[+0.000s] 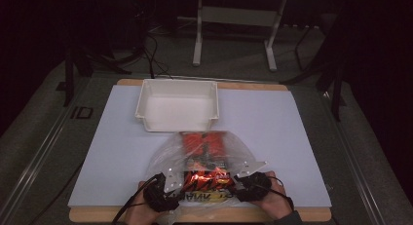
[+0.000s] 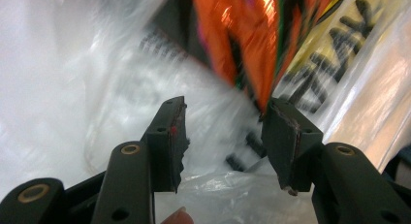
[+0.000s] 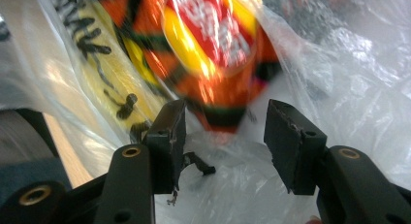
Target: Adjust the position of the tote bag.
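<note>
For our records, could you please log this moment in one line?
left gripper: open at plastic bag | right gripper: open at bag | snack packets: inside bag | white bin: empty

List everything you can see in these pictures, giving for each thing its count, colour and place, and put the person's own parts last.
Plastic bag: one, clear with black lettering, near edge of the table, between the grippers.
Snack packets: at least two, orange-red, inside the bag.
Bin: one, white, empty, beyond the bag.
Table sheet: one, white, over a wooden board.
Frame legs: two, white, on the floor behind the table.
Left gripper: one, black, jaws apart over the bag's film.
Right gripper: one, black, jaws apart over the bag.
Hands: two, at the near edge.
</note>
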Motion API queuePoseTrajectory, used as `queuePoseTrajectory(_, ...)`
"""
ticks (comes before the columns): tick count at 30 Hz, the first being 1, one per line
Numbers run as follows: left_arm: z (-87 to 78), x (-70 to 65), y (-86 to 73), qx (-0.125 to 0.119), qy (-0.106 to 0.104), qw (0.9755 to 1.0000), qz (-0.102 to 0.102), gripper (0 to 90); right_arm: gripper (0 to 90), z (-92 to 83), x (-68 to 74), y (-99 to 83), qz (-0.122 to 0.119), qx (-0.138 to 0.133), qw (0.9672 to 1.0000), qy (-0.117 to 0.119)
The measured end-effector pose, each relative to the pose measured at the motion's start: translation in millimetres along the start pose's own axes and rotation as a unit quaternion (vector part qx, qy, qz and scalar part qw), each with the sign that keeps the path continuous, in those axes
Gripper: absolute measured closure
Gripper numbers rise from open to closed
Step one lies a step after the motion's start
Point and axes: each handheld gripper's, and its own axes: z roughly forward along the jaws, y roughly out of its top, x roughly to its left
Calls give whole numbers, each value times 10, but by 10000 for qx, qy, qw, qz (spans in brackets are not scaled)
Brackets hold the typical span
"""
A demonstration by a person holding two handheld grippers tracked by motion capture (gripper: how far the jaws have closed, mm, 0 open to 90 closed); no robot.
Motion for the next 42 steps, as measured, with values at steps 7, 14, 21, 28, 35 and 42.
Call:
queuePoseTrajectory(7,-65,87,-65,95,195,9997,-117,614,508,15,-31,-65,-30,127,9998,-137)
queuePoseTrajectory(14,-128,224,-131,277,795,9963,-173,685,545,-6,-89,-82,29,127,9994,-327)
queuePoseTrajectory(21,-85,416,-111,522,1597,9857,-128,723,588,-58,-150,-102,79,105,9991,-413)
queuePoseTrajectory(28,-31,560,-51,486,1883,9798,-467,686,617,-143,-185,-167,-6,-50,9999,-165)
queuePoseTrajectory(35,-247,463,-20,-195,1169,9918,-481,548,675,-185,-143,-186,-250,-176,9995,-56)
queuePoseTrajectory(42,-408,378,37,-472,976,9936,-331,535,761,-172,-38,-134,-579,-229,9980,90)
